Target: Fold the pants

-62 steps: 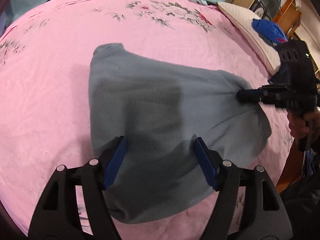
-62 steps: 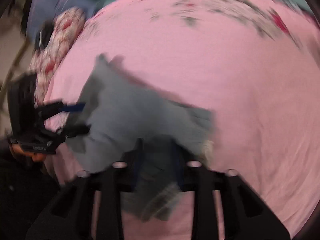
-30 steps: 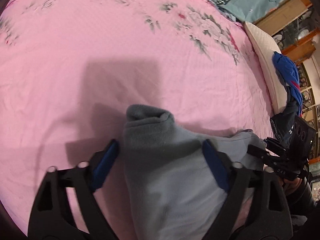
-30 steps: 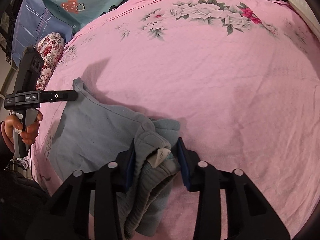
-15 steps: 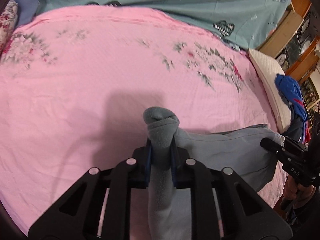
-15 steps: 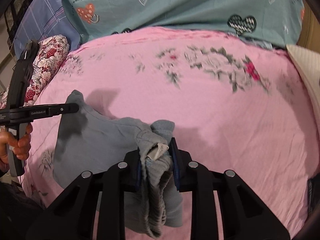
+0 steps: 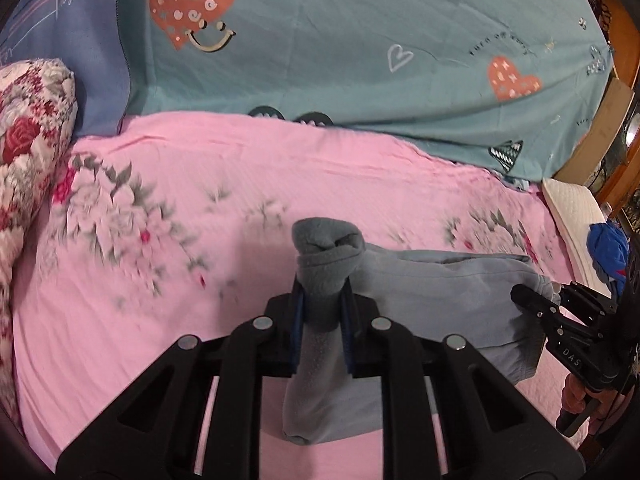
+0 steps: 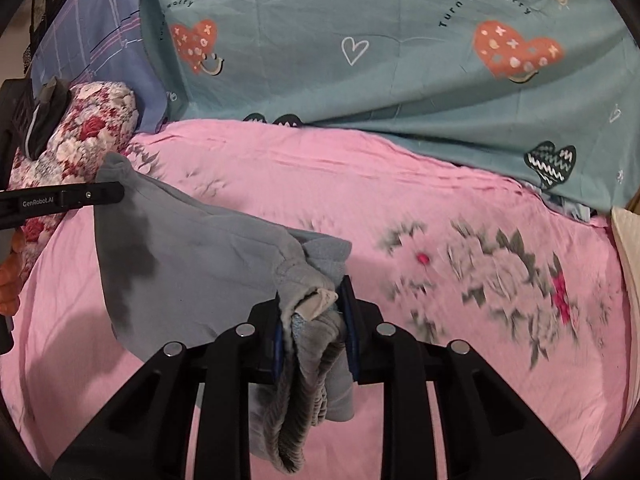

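Both grippers, left [image 7: 322, 316] and right [image 8: 312, 320], pinch the grey pants [image 7: 440, 292] tight above the pink sheet [image 7: 160, 300]; floral pillow [image 7: 28, 128] left, teal duvet [image 7: 360, 40] behind.

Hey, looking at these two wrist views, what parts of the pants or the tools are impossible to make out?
- Left wrist view: the pants bottom hem, hidden behind the left tool.
- Right wrist view: the label's text at the waistband, too small.
- Right wrist view: the right tool pad contact, buried in bunched fabric.
- Both views: pink bedsheet flowers, motion-blurred.

black linkage tool [image 7: 322, 312] — blue pads [image 7: 297, 316], silver rivets, white "genrobot.ai" lettering
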